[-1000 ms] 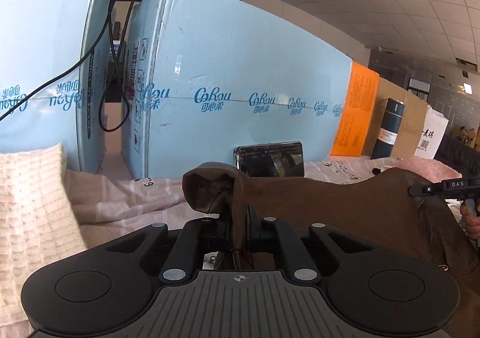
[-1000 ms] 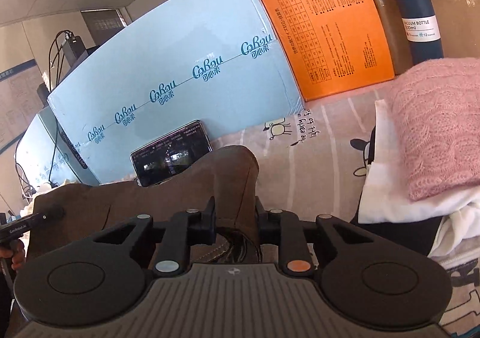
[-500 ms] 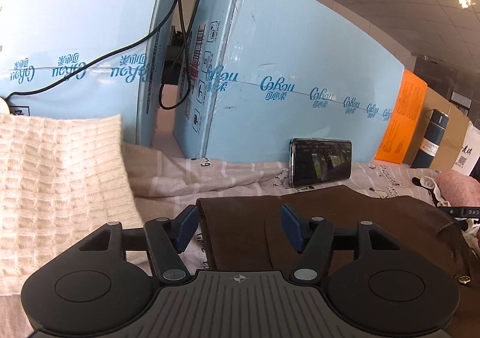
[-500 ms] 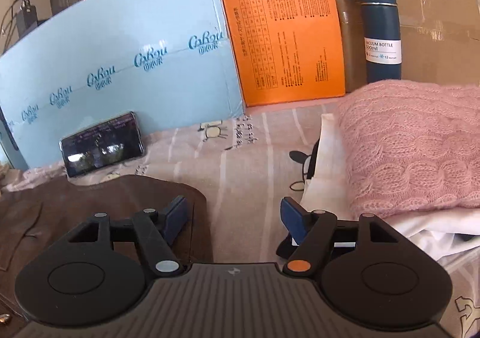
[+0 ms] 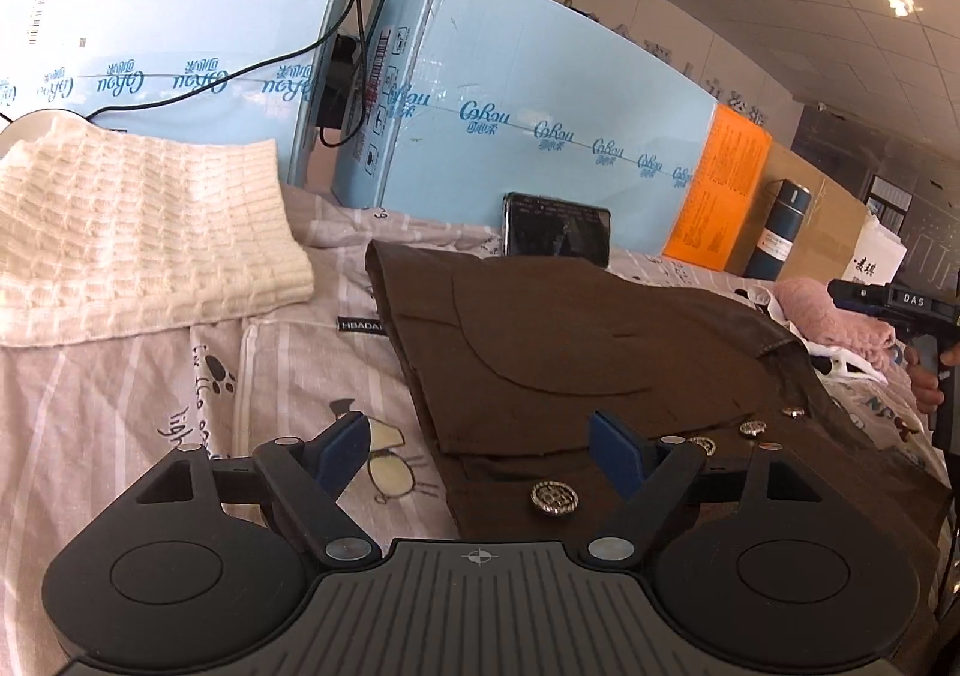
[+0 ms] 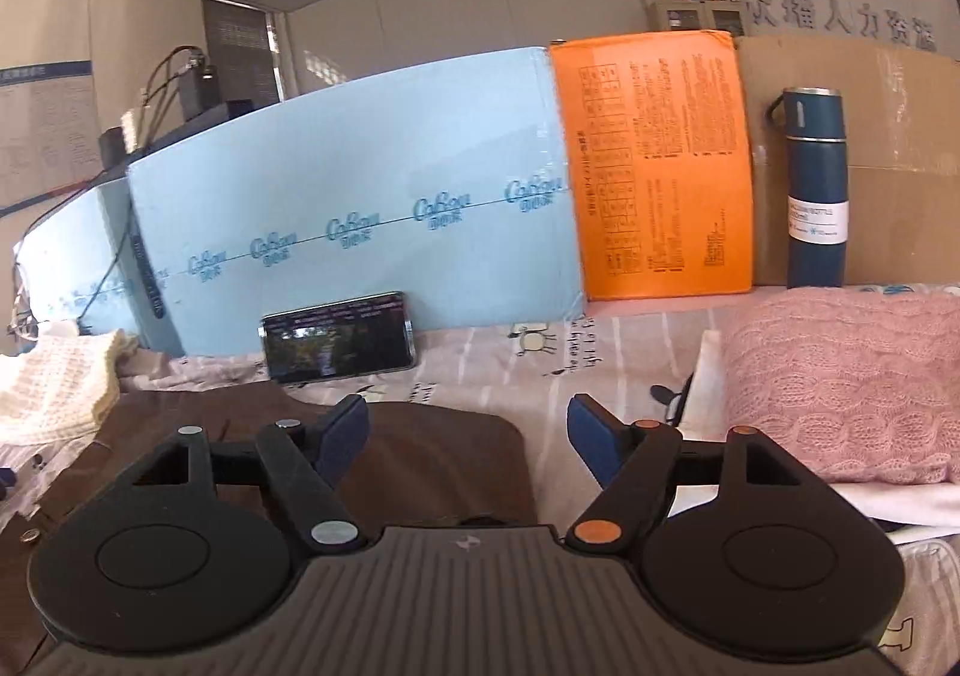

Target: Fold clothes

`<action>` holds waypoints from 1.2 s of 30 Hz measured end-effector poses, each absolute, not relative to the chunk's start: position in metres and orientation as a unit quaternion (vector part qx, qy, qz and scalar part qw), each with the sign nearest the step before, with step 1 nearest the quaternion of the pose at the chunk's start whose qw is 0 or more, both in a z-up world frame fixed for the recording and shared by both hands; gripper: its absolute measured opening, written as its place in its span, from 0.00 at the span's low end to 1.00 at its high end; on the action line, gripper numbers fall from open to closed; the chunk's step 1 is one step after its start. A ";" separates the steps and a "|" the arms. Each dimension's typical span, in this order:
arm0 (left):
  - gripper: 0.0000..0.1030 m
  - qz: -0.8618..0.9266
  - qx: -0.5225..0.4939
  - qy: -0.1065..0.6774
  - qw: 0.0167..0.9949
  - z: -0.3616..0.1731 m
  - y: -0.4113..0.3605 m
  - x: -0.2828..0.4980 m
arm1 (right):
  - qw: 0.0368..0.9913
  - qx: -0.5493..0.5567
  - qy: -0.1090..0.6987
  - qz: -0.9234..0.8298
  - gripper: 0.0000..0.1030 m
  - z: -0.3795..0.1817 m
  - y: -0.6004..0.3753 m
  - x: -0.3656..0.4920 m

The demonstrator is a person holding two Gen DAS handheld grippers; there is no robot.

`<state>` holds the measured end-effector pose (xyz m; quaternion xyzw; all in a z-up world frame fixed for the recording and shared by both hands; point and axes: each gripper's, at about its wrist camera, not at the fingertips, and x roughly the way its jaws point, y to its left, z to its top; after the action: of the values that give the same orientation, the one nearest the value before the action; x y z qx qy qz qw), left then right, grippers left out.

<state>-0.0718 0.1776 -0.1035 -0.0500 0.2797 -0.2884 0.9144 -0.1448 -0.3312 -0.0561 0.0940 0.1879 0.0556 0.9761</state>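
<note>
A brown buttoned garment (image 5: 570, 352) lies folded on the printed bedsheet (image 5: 180, 376), with metal buttons along its near edge. My left gripper (image 5: 480, 445) hovers over the garment's near left corner; its jaws are opening and the pads touch nothing. In the right wrist view the same brown garment (image 6: 432, 460) lies low and to the left. My right gripper (image 6: 468, 427) is above its right edge, jaws opening, nothing pressed between the pads. The right gripper also shows at the far right of the left wrist view, held by a hand (image 5: 924, 376).
A folded cream knit (image 5: 132, 232) lies at the left and a folded pink knit (image 6: 840, 382) on white cloth at the right. Blue boxes (image 5: 528, 136), an orange board (image 6: 654, 166), a dark flask (image 6: 816, 184) and a propped phone (image 6: 339, 337) line the back.
Both grippers let go of the brown garment and their jaws spread wide. The garment dropped flat onto the sheet. The left gripper pulled back and the right one rose.
</note>
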 end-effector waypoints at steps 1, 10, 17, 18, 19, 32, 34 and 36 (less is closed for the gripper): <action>0.80 -0.293 -0.045 0.288 0.911 -0.106 0.176 -0.076 | 0.972 0.090 0.198 0.083 0.73 -0.055 -0.320 -0.152; 0.80 -0.364 -0.023 0.282 0.887 -0.108 0.163 -0.101 | 0.930 -0.026 0.320 0.178 0.75 -0.109 -0.239 -0.187; 0.06 -0.330 0.032 0.287 0.899 -0.116 0.150 -0.105 | 0.925 0.014 0.331 0.186 0.74 -0.117 -0.246 -0.194; 0.02 -0.326 0.043 0.279 0.902 -0.116 0.148 -0.107 | 0.925 0.014 0.331 0.184 0.74 -0.117 -0.246 -0.194; 0.02 -0.327 0.051 0.252 0.909 -0.112 0.145 -0.113 | 0.927 0.013 0.329 0.181 0.73 -0.117 -0.246 -0.196; 0.10 -0.272 0.124 0.249 0.921 -0.113 0.131 -0.097 | 0.948 -0.019 0.298 0.115 0.75 -0.110 -0.259 -0.224; 0.32 -0.252 0.130 0.237 0.929 -0.110 0.134 -0.100 | 0.952 -0.015 0.287 0.108 0.76 -0.109 -0.263 -0.232; 0.66 -0.225 0.133 0.219 0.940 -0.106 0.140 -0.105 | 0.958 -0.019 0.266 0.104 0.78 -0.108 -0.265 -0.244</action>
<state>-0.1050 0.1398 -0.1056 0.1329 0.2189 -0.2249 0.9401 -0.2438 -0.2649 -0.1075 -0.0191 0.2661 0.1043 0.9581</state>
